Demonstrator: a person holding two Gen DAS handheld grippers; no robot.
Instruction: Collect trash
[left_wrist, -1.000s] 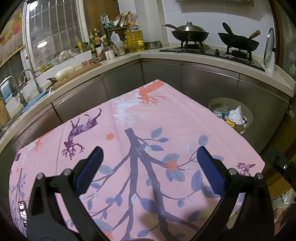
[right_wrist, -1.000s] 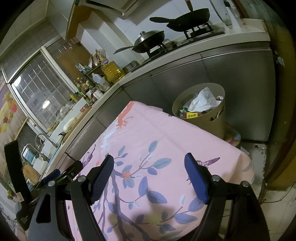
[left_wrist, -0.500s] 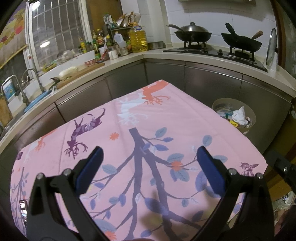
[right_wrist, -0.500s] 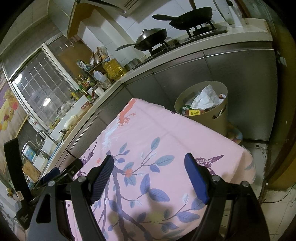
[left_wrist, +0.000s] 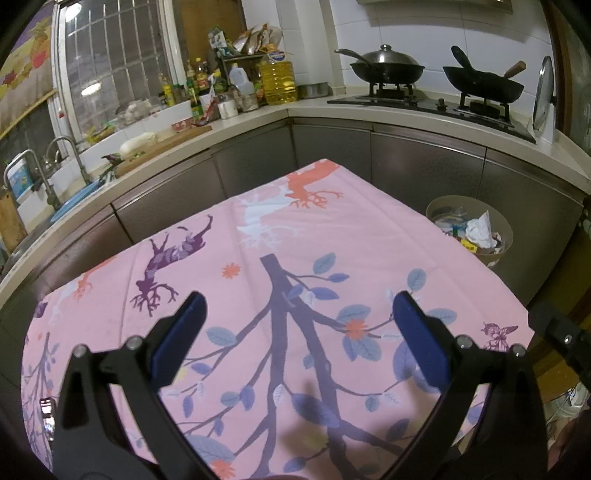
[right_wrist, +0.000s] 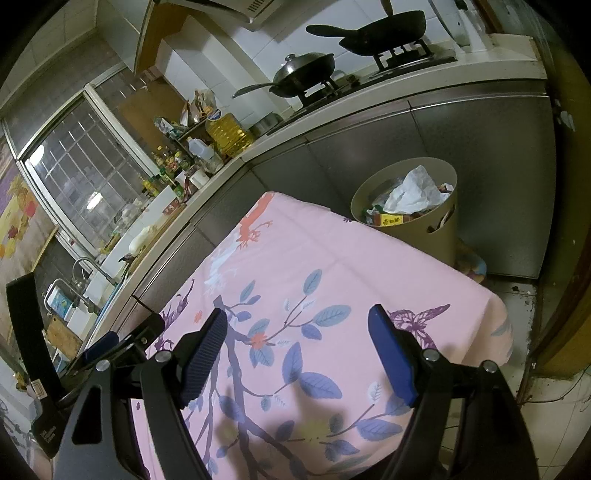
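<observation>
A round beige trash bin (left_wrist: 506, 230) stands on the floor past the table's far right corner, filled with crumpled white paper (left_wrist: 480, 230) and wrappers; it also shows in the right wrist view (right_wrist: 441, 230). A pink floral tablecloth (left_wrist: 332, 236) covers the table. No loose trash shows on it. My left gripper (left_wrist: 297, 314) is open and empty above the cloth. My right gripper (right_wrist: 297, 328) is open and empty above the cloth's right half. The left gripper's fingers (right_wrist: 107, 341) show at the left of the right wrist view.
An L-shaped kitchen counter (left_wrist: 317, 107) wraps behind the table, with bottles, a cutting board, a sink (left_wrist: 55, 184) at left and a stove with two pans (left_wrist: 388, 70) at right. Steel cabinet fronts (left_wrist: 424, 173) stand close to the table's far edges. Tiled floor (right_wrist: 524, 295) lies at right.
Both grippers have drawn back and tilted slightly, so the table and bin sit a little lower and farther in view. Both stay open and empty.
</observation>
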